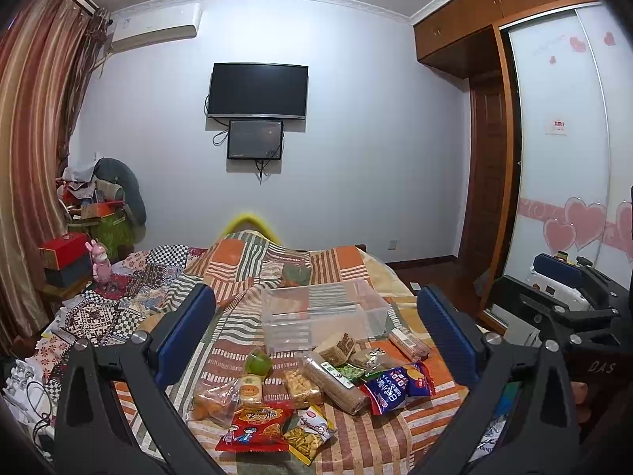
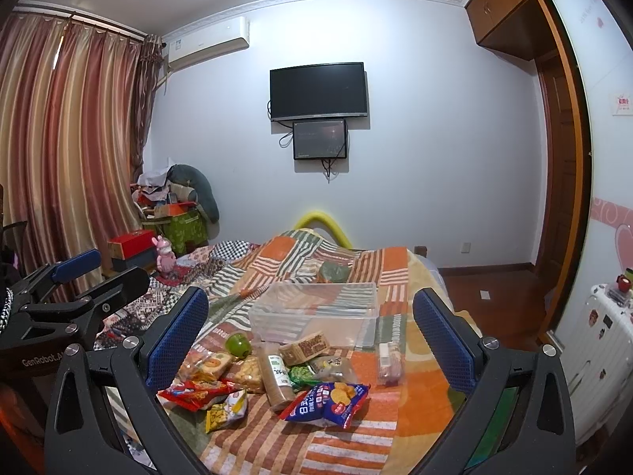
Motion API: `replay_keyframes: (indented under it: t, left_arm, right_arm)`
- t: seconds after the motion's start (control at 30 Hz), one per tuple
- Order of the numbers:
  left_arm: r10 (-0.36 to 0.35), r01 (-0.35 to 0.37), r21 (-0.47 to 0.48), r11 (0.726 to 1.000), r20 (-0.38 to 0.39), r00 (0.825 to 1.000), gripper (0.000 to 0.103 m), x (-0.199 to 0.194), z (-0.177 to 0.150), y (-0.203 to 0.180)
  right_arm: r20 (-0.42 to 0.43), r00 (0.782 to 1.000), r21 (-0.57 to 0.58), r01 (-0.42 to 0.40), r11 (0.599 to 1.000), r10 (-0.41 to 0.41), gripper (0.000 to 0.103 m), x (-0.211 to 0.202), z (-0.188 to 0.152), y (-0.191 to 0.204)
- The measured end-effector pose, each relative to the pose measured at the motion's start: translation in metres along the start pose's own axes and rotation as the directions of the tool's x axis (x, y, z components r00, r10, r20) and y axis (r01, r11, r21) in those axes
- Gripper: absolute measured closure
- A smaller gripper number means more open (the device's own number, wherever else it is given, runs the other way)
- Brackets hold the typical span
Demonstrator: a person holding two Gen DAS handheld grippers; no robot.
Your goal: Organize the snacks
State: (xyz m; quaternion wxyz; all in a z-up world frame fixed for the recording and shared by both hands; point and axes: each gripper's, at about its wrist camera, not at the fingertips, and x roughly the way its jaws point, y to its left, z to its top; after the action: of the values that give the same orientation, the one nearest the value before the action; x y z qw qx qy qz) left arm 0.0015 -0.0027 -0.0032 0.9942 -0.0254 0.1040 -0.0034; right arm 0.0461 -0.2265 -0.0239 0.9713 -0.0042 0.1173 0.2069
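A heap of snack packets lies on the patchwork bedspread: a blue chip bag [image 1: 397, 388] [image 2: 326, 398], a red bag [image 1: 257, 427] [image 2: 194, 392], a long biscuit roll [image 1: 336, 384] [image 2: 277, 376], a green round thing [image 1: 258, 362] [image 2: 238, 343] and several small packets. A clear plastic box [image 1: 322, 312] [image 2: 316, 310], empty, stands just behind them. My left gripper [image 1: 316, 340] is open and held above the heap. My right gripper [image 2: 310, 336] is open above it too. Each gripper shows at the edge of the other's view.
The bed [image 1: 356, 447] fills the foreground. Boxes and a pink toy [image 1: 101, 263] are piled at the left by the curtain. A TV [image 1: 258, 90] hangs on the far wall. A wardrobe and white suitcase [image 2: 605, 340] stand right.
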Motion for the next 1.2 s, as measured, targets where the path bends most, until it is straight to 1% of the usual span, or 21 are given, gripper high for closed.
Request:
replay_keyframes:
  t: [0.33, 1.2]
  left_arm:
    - [-0.003, 0.003, -0.002, 1.0, -0.003, 1.0, 0.0, 0.0014, -0.0003, -0.0015]
    - [-0.009, 0.009, -0.012, 1.0, -0.008, 1.0, 0.0, 0.0047, -0.0005, 0.0003]
  right_arm:
    - [0.006, 1.0, 0.006, -0.001, 1.0, 0.001, 0.0, -0.0024, 0.0047, -0.0006]
    - [0.012, 1.0, 0.02, -0.002, 1.0, 0.002, 0.0, -0.0004, 0.0008, -0.0012]
